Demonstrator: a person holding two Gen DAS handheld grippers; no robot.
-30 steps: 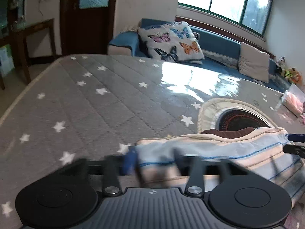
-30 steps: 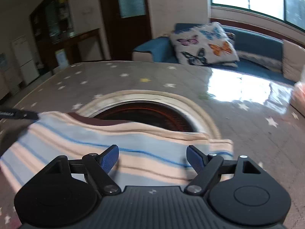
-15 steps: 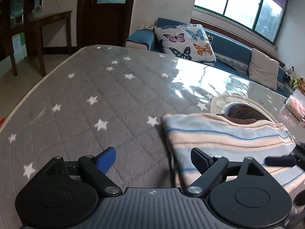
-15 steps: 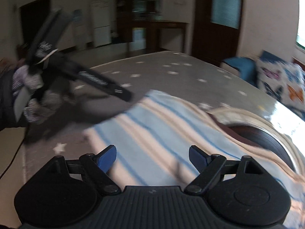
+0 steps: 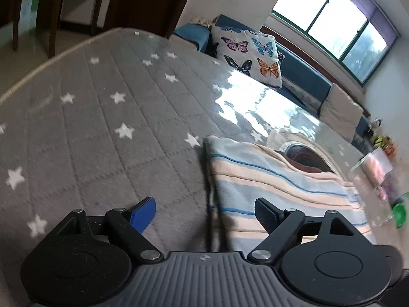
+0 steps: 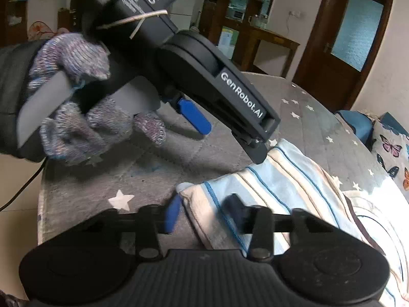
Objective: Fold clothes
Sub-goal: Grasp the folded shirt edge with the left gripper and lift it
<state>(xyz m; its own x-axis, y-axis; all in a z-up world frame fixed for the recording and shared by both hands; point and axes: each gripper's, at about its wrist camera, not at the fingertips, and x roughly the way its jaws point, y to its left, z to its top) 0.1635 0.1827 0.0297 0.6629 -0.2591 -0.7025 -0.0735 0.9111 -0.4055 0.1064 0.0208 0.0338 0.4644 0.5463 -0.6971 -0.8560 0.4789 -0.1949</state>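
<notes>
A folded striped garment (image 5: 276, 179), light blue, cream and peach, lies on the grey star-patterned mattress (image 5: 102, 117). My left gripper (image 5: 204, 211) is open, its jaws straddling the garment's near left edge. In the right wrist view the garment (image 6: 286, 179) shows its near corner between the blurred jaws of my right gripper (image 6: 202, 211), which are partly closed around it. The left gripper (image 6: 230, 130), held by a gloved hand (image 6: 76, 107), hovers open just above the garment's far edge.
A round patterned patch (image 5: 304, 153) lies on the mattress behind the garment. A blue sofa with a butterfly cushion (image 5: 248, 51) stands beyond the mattress. Clear containers (image 5: 381, 176) sit at the right. The mattress edge (image 6: 41, 204) is near my right gripper.
The right gripper has swung left to the garment's near corner and its jaws have narrowed around it. The left gripper has stayed open and shifted slightly at the left edge.
</notes>
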